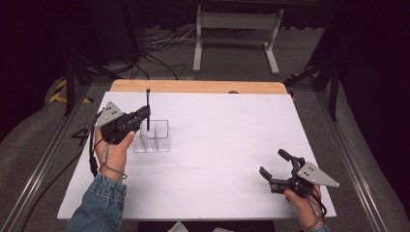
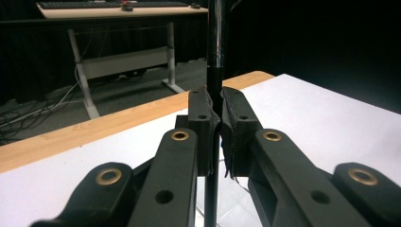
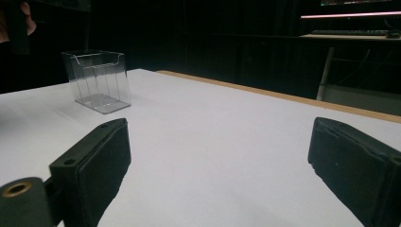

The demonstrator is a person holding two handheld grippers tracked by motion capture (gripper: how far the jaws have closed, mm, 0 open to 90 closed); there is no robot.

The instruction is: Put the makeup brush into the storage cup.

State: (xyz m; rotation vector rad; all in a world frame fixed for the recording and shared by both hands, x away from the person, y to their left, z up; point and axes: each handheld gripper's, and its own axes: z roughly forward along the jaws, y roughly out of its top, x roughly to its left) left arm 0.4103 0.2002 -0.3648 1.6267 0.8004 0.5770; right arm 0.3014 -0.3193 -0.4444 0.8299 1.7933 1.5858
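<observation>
We see the left gripper squeezing a black pen upright over the clear box, center left; the right gripper, lower right, gapes wide.

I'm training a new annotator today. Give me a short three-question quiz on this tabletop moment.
1. True or false: the left gripper is shut on the black pen.
2. How does the pen stand? A flat on the table; B upright over the clear organizer; C tilted against the wooden edge.
3. Fill in: the right gripper has its jaws ____ with nothing between them.

Key: 1 true. 2 B. 3 open.
</observation>
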